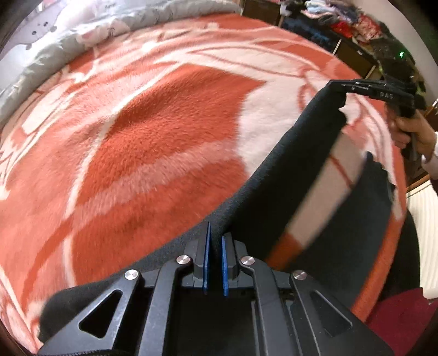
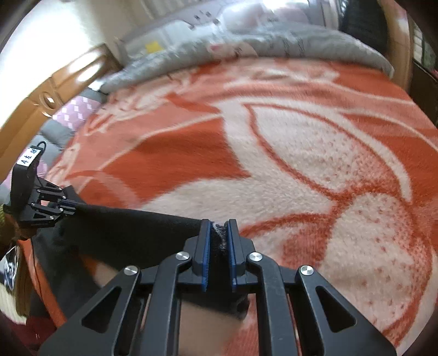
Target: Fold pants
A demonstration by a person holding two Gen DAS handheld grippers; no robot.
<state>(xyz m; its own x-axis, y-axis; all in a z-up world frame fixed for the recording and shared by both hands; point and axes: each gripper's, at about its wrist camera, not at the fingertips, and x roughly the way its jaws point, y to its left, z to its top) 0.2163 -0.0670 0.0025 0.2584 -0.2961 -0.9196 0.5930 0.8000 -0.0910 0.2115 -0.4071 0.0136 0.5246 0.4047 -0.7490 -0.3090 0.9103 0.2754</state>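
Over at the left of the right wrist view, the left gripper (image 2: 71, 204) sits clamped on the dark pants (image 2: 131, 232), its jaws pinched together on the cloth edge. From there the black fabric stretches across the lower part of the frame to the right gripper (image 2: 219, 235), whose blue pads are closed on a bunched, fuzzy edge of the same pants at bottom centre. So both ends are gripped, and the waist or hem, I cannot tell which, runs taut between them.

Now the left wrist view: the orange and white blanket (image 1: 153, 142) fills the left and middle of the frame, spread over the bed, with a grey quilt (image 1: 41, 63) along the upper left. At bottom centre the left gripper (image 1: 215, 241) has its pads nearly touching, the pants (image 1: 287, 175) fabric nipped between them. The cloth rises toward the upper right, where the right gripper (image 1: 339, 86) holds its far corner, a hand (image 1: 413, 131) behind it. Shelves of clothes (image 1: 342, 22) sit along the top right.
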